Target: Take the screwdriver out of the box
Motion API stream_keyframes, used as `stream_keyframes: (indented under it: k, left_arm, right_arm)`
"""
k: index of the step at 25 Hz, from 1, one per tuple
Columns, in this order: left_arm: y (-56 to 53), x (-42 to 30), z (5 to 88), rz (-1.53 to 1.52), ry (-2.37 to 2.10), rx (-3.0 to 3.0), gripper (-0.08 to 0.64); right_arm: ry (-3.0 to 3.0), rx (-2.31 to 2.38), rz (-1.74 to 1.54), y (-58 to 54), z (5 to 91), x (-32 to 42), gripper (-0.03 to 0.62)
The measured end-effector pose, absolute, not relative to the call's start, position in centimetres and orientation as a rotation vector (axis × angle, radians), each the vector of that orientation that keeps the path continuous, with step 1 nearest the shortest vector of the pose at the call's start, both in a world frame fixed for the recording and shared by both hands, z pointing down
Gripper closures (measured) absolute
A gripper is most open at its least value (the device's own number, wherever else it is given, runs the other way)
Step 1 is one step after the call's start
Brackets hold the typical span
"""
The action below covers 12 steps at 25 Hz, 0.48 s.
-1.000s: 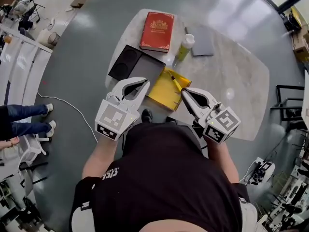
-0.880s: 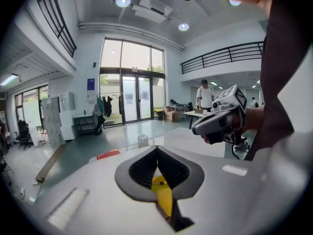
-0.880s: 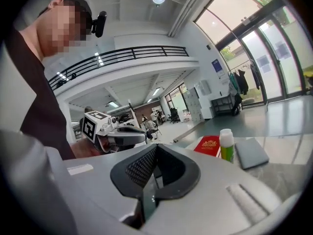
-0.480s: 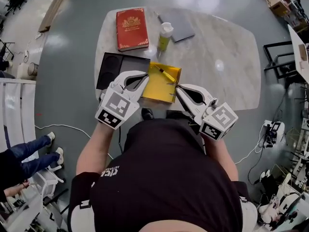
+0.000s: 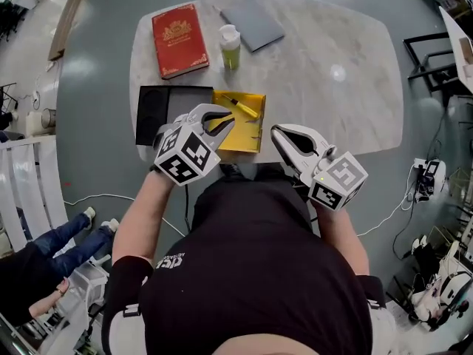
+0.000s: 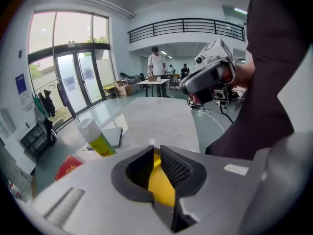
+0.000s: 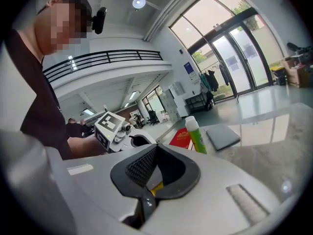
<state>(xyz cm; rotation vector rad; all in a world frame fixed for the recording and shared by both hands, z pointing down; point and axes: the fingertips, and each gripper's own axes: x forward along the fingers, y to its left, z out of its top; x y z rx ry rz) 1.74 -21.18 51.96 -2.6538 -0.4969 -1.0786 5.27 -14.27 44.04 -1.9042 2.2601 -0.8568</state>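
An open yellow box [image 5: 240, 129] lies at the near edge of the marble table [image 5: 355, 72]. A yellow-handled screwdriver [image 5: 240, 106] rests slantwise in its far part. My left gripper [image 5: 229, 120] hovers over the box's near left corner; its jaws have just been opening and stand a narrow gap apart with nothing between them. Through that gap the left gripper view [image 6: 156, 153] shows only the yellow box [image 6: 161, 190]. My right gripper [image 5: 275, 132] hangs just right of the box, its pads meeting at the tips [image 7: 155, 148] around nothing.
A black tray [image 5: 164, 113] adjoins the box on the left. Farther back on the table are a red book [image 5: 179, 29], a green glue bottle [image 5: 230, 46] and a grey pad [image 5: 253, 22]. A seated person's legs [image 5: 52, 246] show at lower left.
Both grippers came down and forward to the table's near edge. The left one rolled, reached over the yellow box and parted its jaws slightly. The head view shifted.
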Motion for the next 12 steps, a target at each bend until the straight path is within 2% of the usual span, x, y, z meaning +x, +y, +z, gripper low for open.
stream_keyframes:
  k: [12]
  left_arm:
    - [-18.7,5.2,60.0,-1.209,-0.750,-2.328,0.449]
  right_arm:
    - [2.172,-1.954,-0.949,-11.8,46.9,7.5,0.577]
